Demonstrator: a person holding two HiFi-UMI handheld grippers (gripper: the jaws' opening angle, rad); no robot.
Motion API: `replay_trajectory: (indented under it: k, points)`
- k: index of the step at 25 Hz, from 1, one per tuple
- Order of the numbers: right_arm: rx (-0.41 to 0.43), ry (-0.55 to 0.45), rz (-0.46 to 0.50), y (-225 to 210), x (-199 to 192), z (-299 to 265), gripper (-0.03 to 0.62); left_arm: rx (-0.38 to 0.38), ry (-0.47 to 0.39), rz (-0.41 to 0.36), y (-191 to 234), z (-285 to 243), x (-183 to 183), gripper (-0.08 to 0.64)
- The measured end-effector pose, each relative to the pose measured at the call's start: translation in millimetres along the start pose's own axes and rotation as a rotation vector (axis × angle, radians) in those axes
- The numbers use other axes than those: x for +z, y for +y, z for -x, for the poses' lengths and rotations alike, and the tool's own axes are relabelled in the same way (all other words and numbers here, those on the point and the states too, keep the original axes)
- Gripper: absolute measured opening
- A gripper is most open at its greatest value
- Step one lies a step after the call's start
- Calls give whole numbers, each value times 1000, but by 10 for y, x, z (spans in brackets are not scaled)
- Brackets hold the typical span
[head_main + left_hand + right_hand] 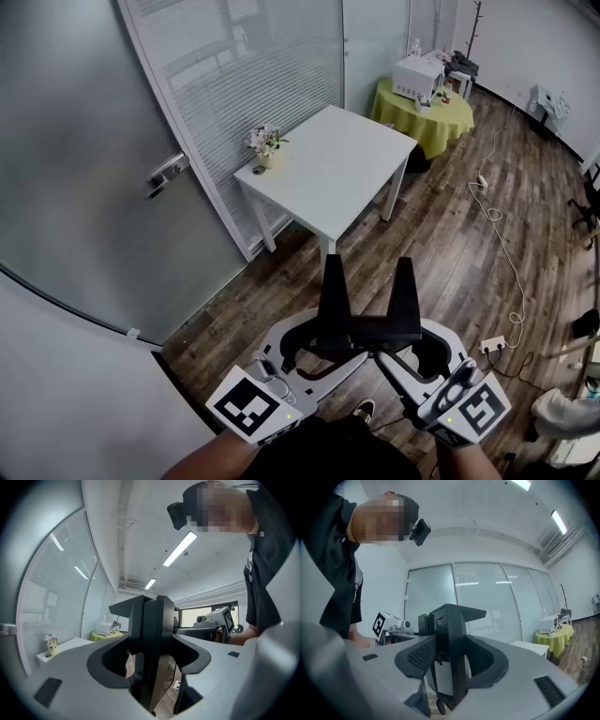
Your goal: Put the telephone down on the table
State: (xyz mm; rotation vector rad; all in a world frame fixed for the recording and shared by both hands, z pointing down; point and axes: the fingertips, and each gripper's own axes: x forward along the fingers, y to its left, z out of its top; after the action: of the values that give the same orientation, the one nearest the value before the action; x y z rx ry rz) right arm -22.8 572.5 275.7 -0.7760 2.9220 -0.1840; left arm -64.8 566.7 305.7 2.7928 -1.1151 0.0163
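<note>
Closest to the head view's lens are the two grippers, held level side by side: left gripper [334, 281] and right gripper [405, 281]. Each is a curvy grey plastic shell with flat matte-black jaws poking forward. No telephone anywhere I can find: not in the jaws, and not on the white counter [349, 164], which only carries a little flower vase [265, 145] near one corner. So imo the job isn't really under way yet. When the phone does turn up, I'd grip it mid-body, keep it level and aim for the bare middle of that counter, well away from the vase. Let go only once it sits flat. That top looks smooth and slick, so set it down, don't slide it.

Left gripper view: the jaws are squared-off black slabs that overlap from this angle, so the gap is hard to read. They seem spread wide with nothing between them.

Right gripper view: same deal, wide and empty. One inner face has a dimpled, grippy-looking texture.
</note>
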Motion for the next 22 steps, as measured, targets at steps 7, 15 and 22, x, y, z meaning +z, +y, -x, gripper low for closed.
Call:
replay_trajectory:
  k: [7,15,22]
  points:
    - [-27,73,35,-174,-129,115,218,-11,3,1,-29,-124,-12,285]
    - [-41,15,-4,-392,91,283,218,-39,13,-11,-172,-458,37,285]
    - [-80,40,22,-839,163,629,218,-62,12,-25,-340,-945,161,285]
